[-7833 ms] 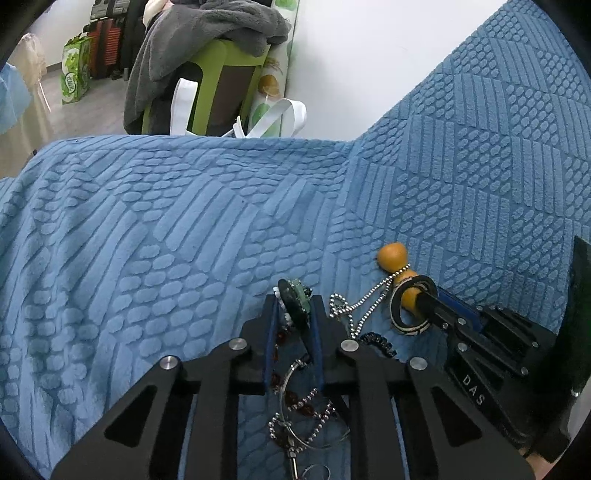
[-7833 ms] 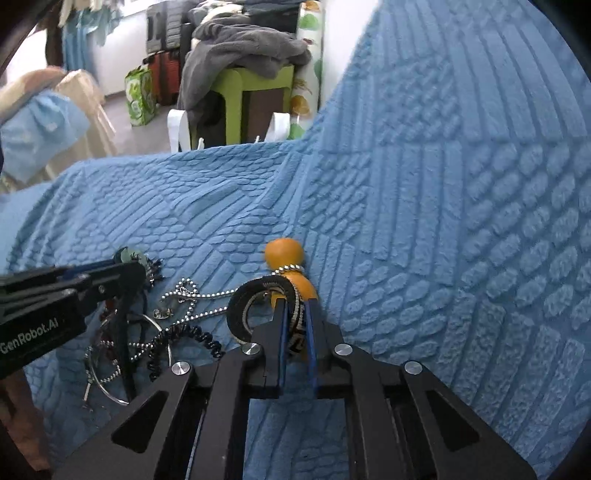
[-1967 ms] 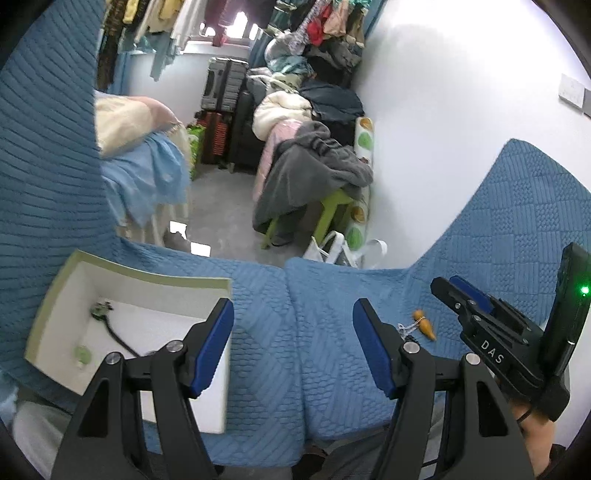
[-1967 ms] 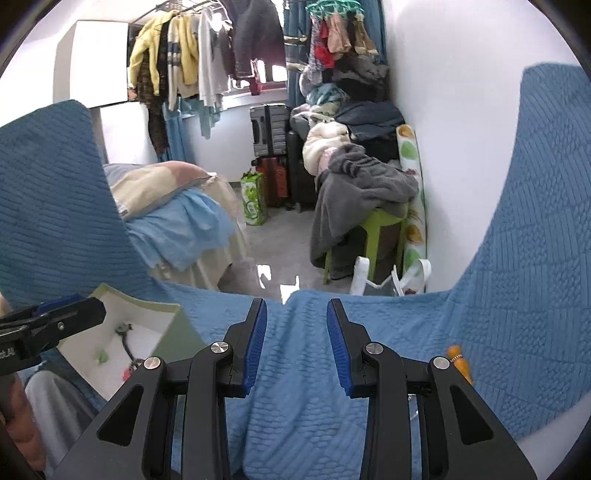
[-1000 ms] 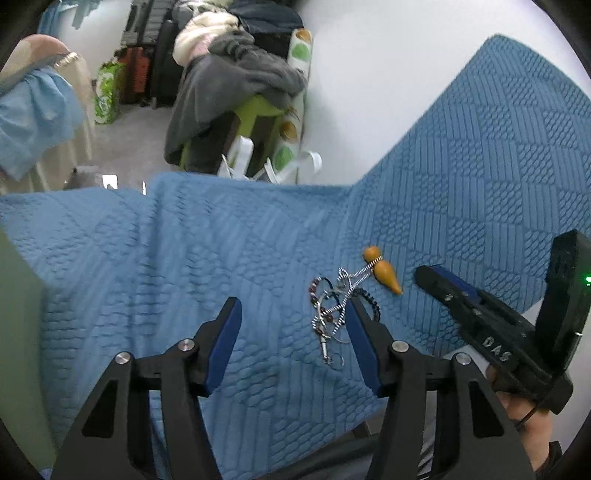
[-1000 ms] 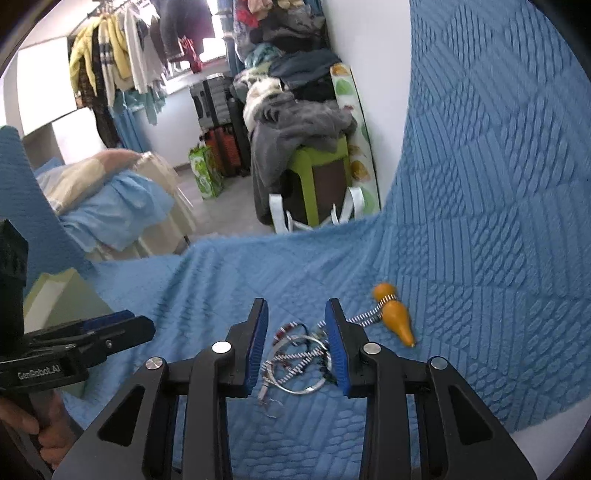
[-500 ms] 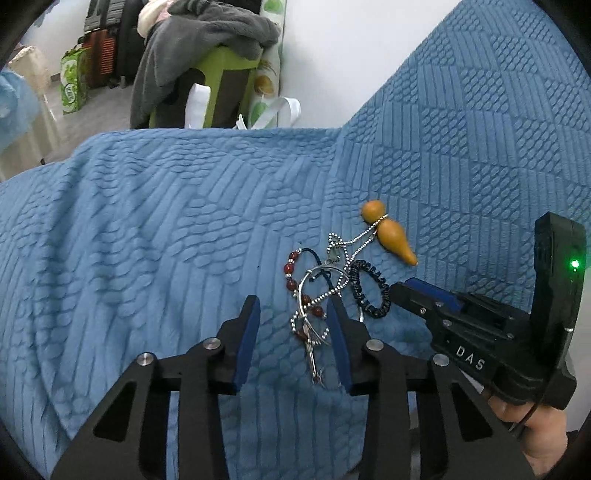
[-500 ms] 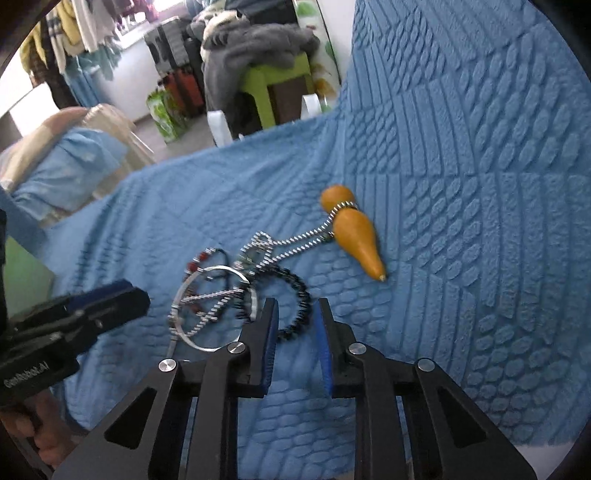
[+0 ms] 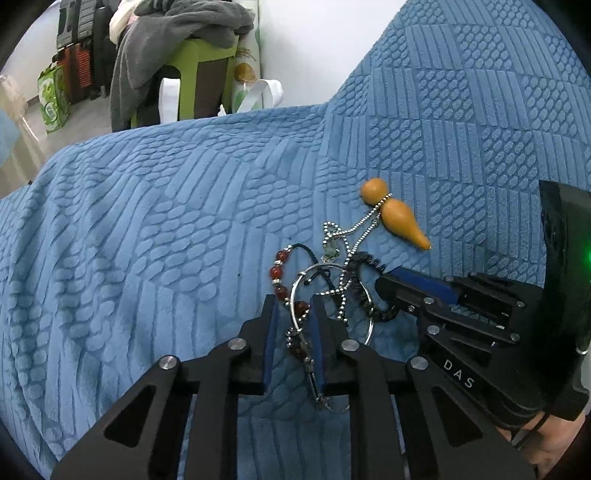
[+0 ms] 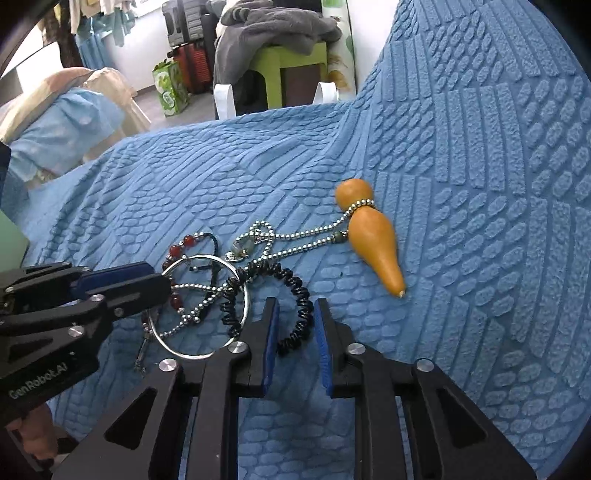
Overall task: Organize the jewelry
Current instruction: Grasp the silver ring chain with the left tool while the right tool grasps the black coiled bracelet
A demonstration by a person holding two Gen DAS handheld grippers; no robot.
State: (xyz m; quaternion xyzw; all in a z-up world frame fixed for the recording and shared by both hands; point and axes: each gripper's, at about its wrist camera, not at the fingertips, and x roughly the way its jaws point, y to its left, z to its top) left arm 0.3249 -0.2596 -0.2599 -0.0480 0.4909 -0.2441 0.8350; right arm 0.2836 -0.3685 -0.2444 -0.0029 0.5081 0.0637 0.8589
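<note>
On blue cover (image 10: 480,184): gourd pendant (image 10: 373,236), tip toward lower right.

Black skeletal-framed left gripper (image 9: 291,314) and right gripper (image 10: 294,317) carry blue-padded fingers (image 10: 270,332), silver screws, white "DAS" and "GenRobot.AI" lettering, a green light.

1. A blue textured cover (image 9: 155,229) spreads across the foreground and rises at the right.
2. Behind it stands a white wall (image 9: 317,44).
3. A green stool (image 10: 288,59) carries a heap of grey clothing (image 10: 273,22) — suitcases (image 10: 188,22) stand behind.
4. A green bag (image 10: 170,88) sits on the grey floor (image 10: 147,99).
5. At left — a bed with light blue bedding (image 10: 62,129).
</note>
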